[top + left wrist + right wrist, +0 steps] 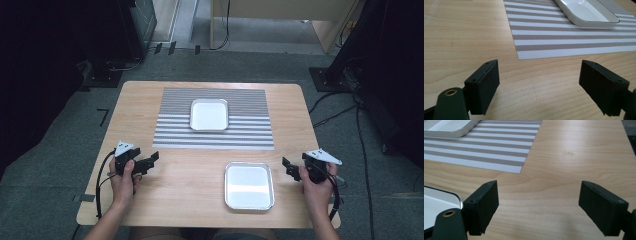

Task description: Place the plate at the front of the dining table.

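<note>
A pale wooden table [150, 105] with rounded corners carries a woven placemat [250, 135] striped grey and white, its fine mesh texture plain in the left gripper view. On the mat's far half sits a shallow white tray [209, 114], rectangular with rounded corners and a thin raised rim; its glossy wall shows at the top of the left gripper view. A second tray [249, 185], metallic and silvery with a bright reflective bed, lies on bare wood near the front edge, right of centre, well apart from the mat. The left gripper [150, 162], black with a grey three-cornered plate on top, rests low over the wood at the table's left, held in the person's left hand [124, 182], jaws pointing toward the mat's near corner and spread wide on nothing. The right gripper [290, 168], gripped by the right hand [316, 186] at the table's right edge, points inward just beside the silver tray, its blocky matte jaws likewise standing wide apart and empty.
</note>
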A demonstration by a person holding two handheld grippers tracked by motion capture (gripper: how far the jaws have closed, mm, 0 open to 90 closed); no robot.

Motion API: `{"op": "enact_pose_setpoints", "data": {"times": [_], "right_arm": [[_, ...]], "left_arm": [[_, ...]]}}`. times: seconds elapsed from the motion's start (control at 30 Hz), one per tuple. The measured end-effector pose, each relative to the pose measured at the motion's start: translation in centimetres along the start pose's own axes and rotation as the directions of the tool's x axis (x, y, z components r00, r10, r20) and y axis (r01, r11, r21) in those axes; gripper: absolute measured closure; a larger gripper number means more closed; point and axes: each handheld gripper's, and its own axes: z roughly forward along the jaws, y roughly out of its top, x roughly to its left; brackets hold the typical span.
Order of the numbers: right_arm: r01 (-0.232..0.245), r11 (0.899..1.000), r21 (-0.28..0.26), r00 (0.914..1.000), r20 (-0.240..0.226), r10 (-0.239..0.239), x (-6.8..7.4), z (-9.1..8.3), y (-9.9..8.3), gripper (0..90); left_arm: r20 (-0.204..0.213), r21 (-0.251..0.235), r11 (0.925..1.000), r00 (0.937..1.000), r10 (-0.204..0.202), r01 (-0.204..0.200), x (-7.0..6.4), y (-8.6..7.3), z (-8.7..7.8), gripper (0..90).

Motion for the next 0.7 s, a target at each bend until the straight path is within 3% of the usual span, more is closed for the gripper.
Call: {"op": "enact_pose_setpoints", "data": {"times": [0.4,0.7], "right_arm": [[-0.013,1.000,0.016,0.9994,0.032,0.013,-2.2,-2.5,-3.0,16.5],[-0.021,0.999,0.030,0.9988,0.045,0.020,-3.1,-3.6,-4.5,16.7]], "left_arm": [[-0.036,0.001,0.9996,0.9989,-0.030,0.030,2.2,-2.0,-2.6,15.9],[-0.074,0.007,0.9998,0.9971,-0.019,0.019,3.5,-3.0,-4.8,15.8]]}}
